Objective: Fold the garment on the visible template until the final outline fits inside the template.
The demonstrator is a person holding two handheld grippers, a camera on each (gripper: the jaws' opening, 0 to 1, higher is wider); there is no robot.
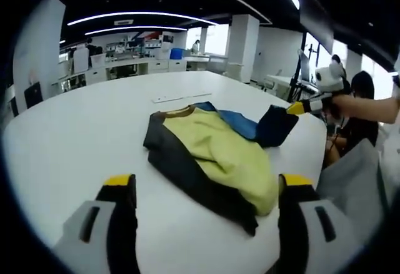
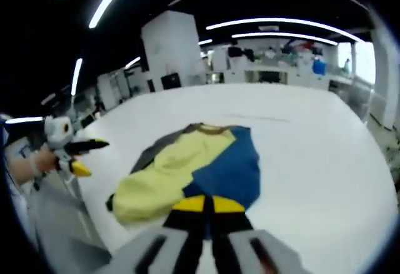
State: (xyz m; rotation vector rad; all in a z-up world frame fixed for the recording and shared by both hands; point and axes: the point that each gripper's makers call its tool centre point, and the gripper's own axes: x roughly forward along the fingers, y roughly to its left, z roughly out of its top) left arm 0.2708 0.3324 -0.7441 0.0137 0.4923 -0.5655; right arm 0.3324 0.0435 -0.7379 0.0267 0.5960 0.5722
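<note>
Two grippers worked one garment (image 1: 209,155) on the white table (image 1: 81,136). It lay partly folded: yellow panel uppermost, dark sleeve along the near-left edge, blue panel toward the far right. No template outline could be made out on the table from either view.

Left gripper (image 1: 206,189) hovered near the table edge, short of the cloth, jaws spread wide and holding nothing. Garment lay just ahead of it, long axis running from far-left collar to near-right hem, slantwise across the jaws.

Right gripper (image 2: 207,204), seen in its own view, had its yellow tips drawn together over the blue hem (image 2: 228,177). From the left gripper view, the same gripper (image 1: 299,107) met a dark navy corner (image 1: 275,126) lifted off the table. Judged as clamped on that corner, though the pinch itself was hidden.

Right gripper was therefore the one in contact; left was nearer the yellow hem. Next fold likely carries the raised corner over toward the yellow panel, across the long axis. Risk: cloth dragging and skewing the stack.
</note>
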